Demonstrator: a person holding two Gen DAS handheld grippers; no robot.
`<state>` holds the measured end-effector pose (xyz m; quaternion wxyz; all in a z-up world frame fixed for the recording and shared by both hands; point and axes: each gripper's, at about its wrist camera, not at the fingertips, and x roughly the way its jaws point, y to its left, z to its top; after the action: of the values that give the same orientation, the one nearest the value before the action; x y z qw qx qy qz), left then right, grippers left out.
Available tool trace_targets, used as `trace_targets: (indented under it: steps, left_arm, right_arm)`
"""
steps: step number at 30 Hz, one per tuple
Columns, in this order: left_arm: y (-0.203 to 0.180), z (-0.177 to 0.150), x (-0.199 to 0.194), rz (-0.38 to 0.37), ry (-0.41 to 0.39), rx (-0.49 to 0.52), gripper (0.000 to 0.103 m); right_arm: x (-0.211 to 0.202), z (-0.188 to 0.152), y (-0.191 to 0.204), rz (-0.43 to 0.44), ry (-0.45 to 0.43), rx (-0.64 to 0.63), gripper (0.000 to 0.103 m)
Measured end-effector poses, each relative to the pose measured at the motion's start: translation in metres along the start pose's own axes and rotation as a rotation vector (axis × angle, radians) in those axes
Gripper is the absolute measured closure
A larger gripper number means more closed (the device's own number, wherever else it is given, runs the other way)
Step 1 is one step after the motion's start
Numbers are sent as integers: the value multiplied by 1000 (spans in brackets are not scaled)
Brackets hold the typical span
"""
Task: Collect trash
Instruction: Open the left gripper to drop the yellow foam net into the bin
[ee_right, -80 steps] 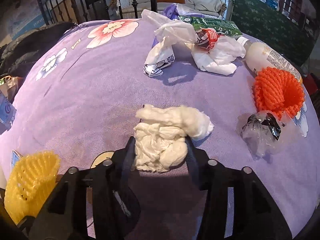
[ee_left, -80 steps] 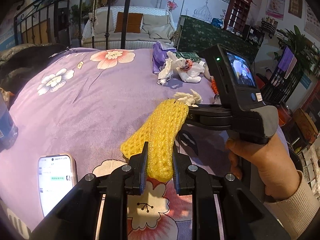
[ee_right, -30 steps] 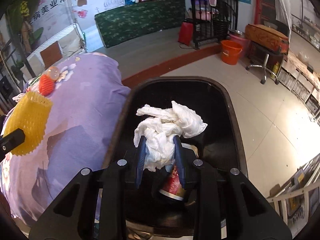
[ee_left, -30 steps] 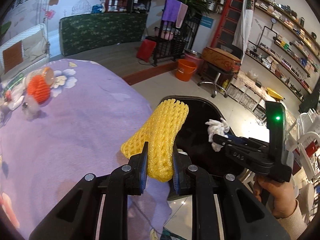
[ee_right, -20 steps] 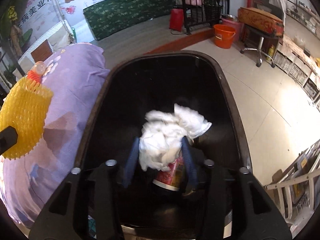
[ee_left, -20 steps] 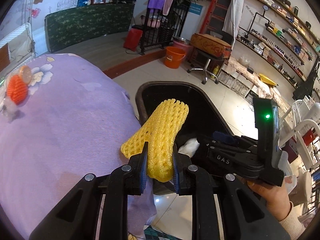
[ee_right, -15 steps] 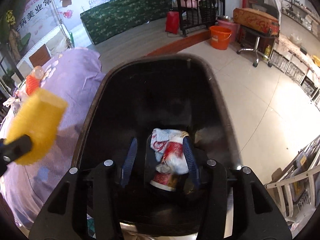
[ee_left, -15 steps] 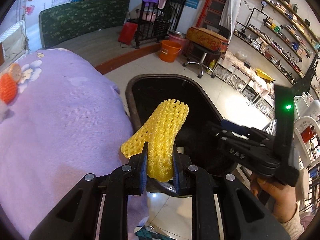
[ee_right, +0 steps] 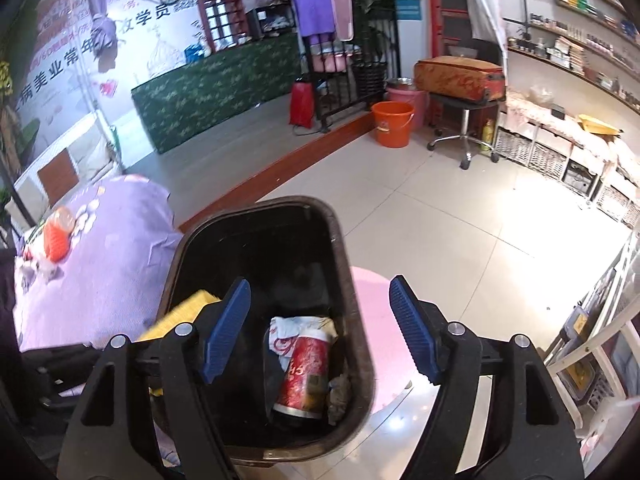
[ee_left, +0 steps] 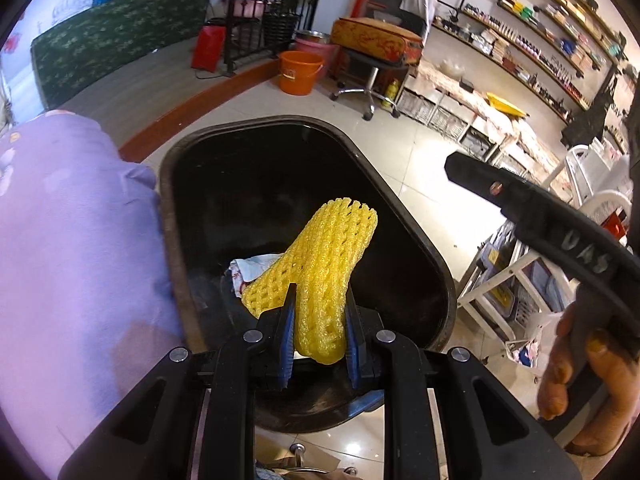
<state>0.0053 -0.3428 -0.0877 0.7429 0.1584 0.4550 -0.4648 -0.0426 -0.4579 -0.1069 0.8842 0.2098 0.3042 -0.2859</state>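
While the yellow foam net (ee_left: 325,264) sits clamped between our left gripper (ee_left: 318,334) pads, it hangs right over the black trash bin (ee_left: 412,236) — beside the purple-covered bed (ee_left: 76,240). Our right gripper (ee_right: 320,330) hovers above the bin too, jaws spread wide and empty, a red can (ee_right: 306,374) lying at the bottom.

orange bucket (ee_right: 392,124): standing on the tiled floor, just beside a pink tub (ee_right: 406,98)
swivel stool (ee_right: 464,128): carrying a patterned cushion (ee_right: 458,78) on its seat
green patterned cloth (ee_right: 216,88): hanging over a long counter along the far wall
purple towel (ee_right: 314,16): draping over a black metal rack (ee_right: 352,68), a pink one beside it
wall shelves (ee_left: 536,40): holding rows of small bottles
red bag (ee_right: 302,108): sitting at the rack's foot
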Motion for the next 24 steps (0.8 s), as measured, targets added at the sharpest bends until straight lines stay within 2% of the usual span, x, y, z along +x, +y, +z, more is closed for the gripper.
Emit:
trace_targets:
  steps: [7,10,12,15,18,24]
  left_arm:
    - [-6,-3,11,4,40,34,81]
    - [-6,-4,13,-7,48,45,64]
    - [-7,-4,12,-14,39,57,40]
    - [-9,-6,9,-23,15,65,23]
    - [-9,-9,3,-34,-4,59,15]
    - [-2,-20,-13,2,-61,52,9]
  right_arm:
    - [-6,2,-15,-12,-9,37,31]
    - [-5,4,-18,-16,-8,45,31]
    - [-6,3,-20,-14,-7,50,30]
    - [-6,3,-21,-22,-13,51,22]
    - [-6,2,-20,-20,-14,57,21]
    - [-4,2,-18,-11,-9,52,19]
